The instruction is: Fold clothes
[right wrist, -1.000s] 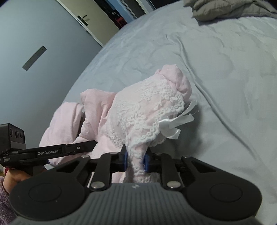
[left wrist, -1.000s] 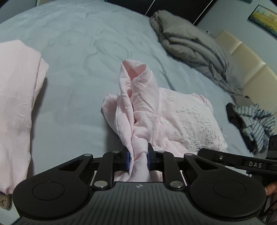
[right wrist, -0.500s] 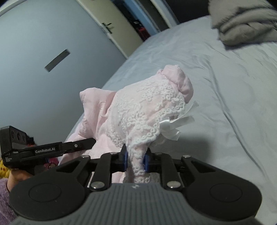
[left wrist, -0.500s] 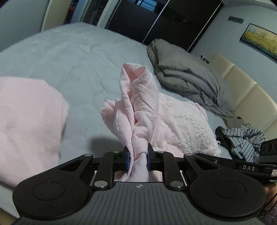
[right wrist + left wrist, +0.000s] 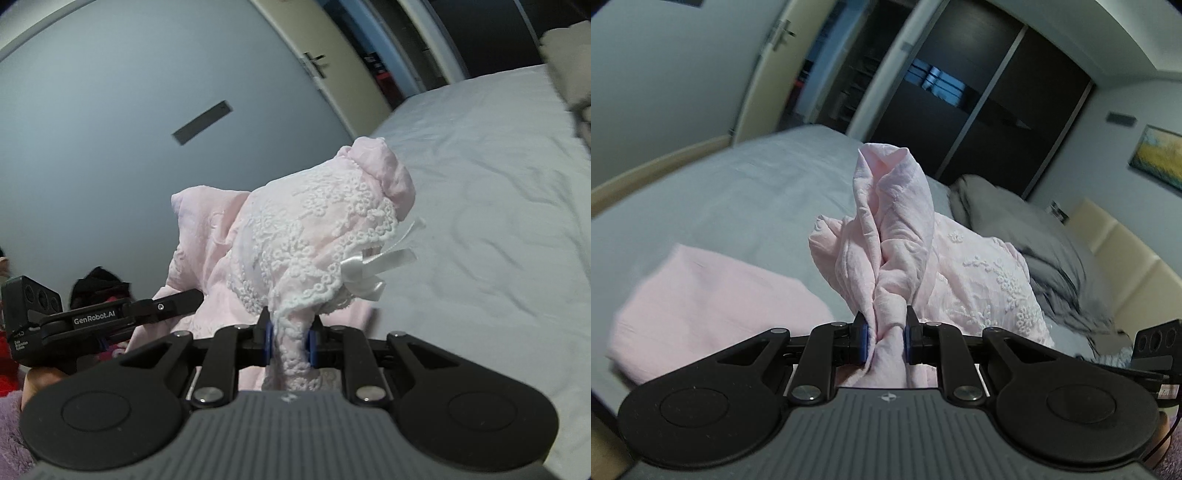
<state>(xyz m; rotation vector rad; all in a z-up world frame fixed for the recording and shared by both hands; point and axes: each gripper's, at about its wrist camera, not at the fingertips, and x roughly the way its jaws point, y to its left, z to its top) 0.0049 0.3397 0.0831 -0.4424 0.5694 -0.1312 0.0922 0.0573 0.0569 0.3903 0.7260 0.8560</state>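
A pale pink garment (image 5: 894, 236) with white lace embroidery hangs bunched between both grippers, lifted off the grey bed (image 5: 746, 192). My left gripper (image 5: 885, 341) is shut on a twisted plain-pink fold of it. My right gripper (image 5: 289, 341) is shut on its lace-trimmed edge (image 5: 314, 236), where a white ribbon bow (image 5: 364, 273) sticks out. In the right wrist view the left gripper (image 5: 92, 317) shows at the left, its tips buried in the pink cloth. The right gripper's camera block (image 5: 1156, 343) peeks in at the right edge of the left wrist view.
A folded pink cloth (image 5: 709, 306) lies on the bed at the lower left. A crumpled grey duvet (image 5: 1027, 236) sits at the far right by a cream headboard (image 5: 1126, 258). A door and dark wardrobe stand beyond. The sheet (image 5: 498, 206) stretches to the right.
Both grippers rose and tipped up with the pink garment still pinched. The bed sank lower in both views, and walls, door and wardrobe came into sight.
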